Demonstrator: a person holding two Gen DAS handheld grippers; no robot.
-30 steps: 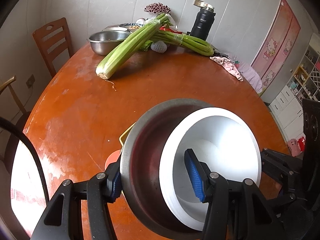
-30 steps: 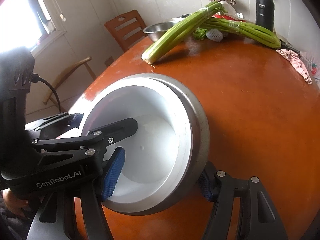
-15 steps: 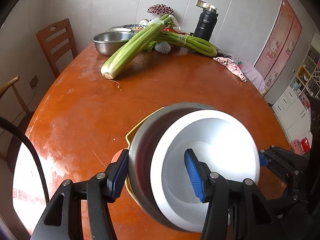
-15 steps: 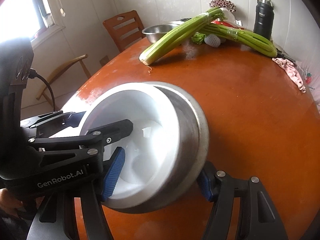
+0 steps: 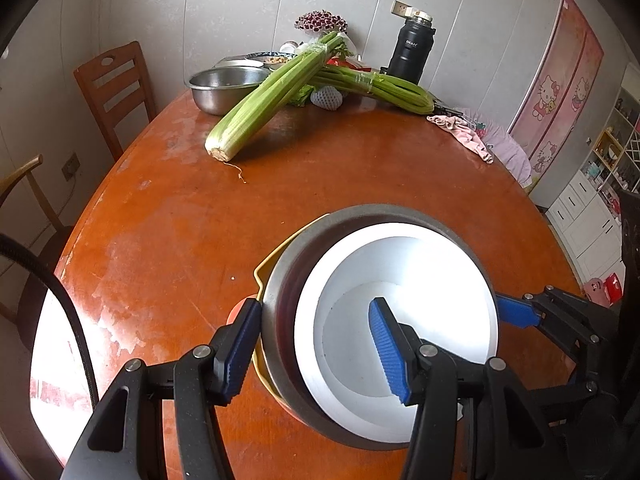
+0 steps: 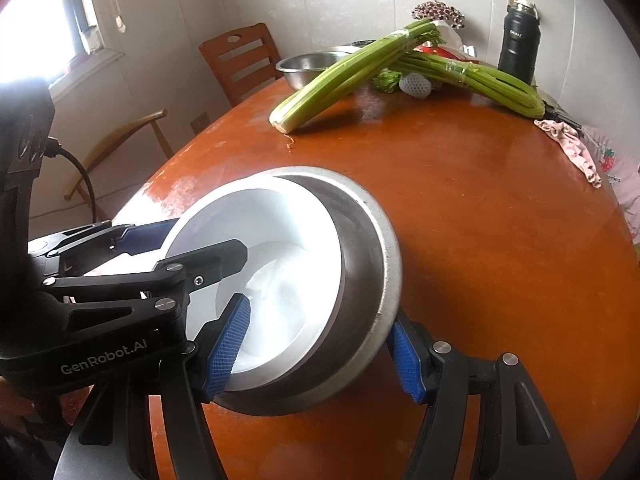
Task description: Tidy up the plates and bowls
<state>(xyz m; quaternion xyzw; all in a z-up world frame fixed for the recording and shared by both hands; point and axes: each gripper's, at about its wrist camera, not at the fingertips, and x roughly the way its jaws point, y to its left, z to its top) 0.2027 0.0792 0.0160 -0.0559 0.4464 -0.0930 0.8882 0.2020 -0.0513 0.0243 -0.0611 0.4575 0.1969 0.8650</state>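
Nested bowls on a round orange-brown table (image 5: 320, 200), gripped from two sides. A white bowl (image 5: 404, 320) sits tilted inside a steel bowl (image 5: 280, 312), whose base rests in a yellow dish (image 5: 267, 264) with an orange rim (image 5: 237, 309) showing beneath it. This stack stands at the table's near edge, well apart from everything else on the table.

Left gripper (image 5: 316, 348): its outer blue pad lies against the steel bowl's outer wall and its inner pad (image 5: 386, 352) reaches into the white bowl, so the jaws pinch the stacked walls between them. Right gripper (image 6: 316, 354): one blue pad (image 6: 226, 346) is inside the white bowl, the other against the steel bowl's outside, pinching the opposite side of the stack.

At the table's far side, relative to the stack: a celery bunch (image 5: 276, 96) pointing its cut root toward the stack, a second celery bunch (image 5: 380, 86) crossing behind it, a steel basin (image 5: 224, 86) under the first bunch's leafy end, a foam-netted fruit (image 5: 327, 98) between the bunches, and a black flask (image 5: 412, 52) against the wall. A pink cloth (image 5: 464, 136) hangs at the table's right edge. A wooden chair (image 5: 116, 88) stands beyond the basin
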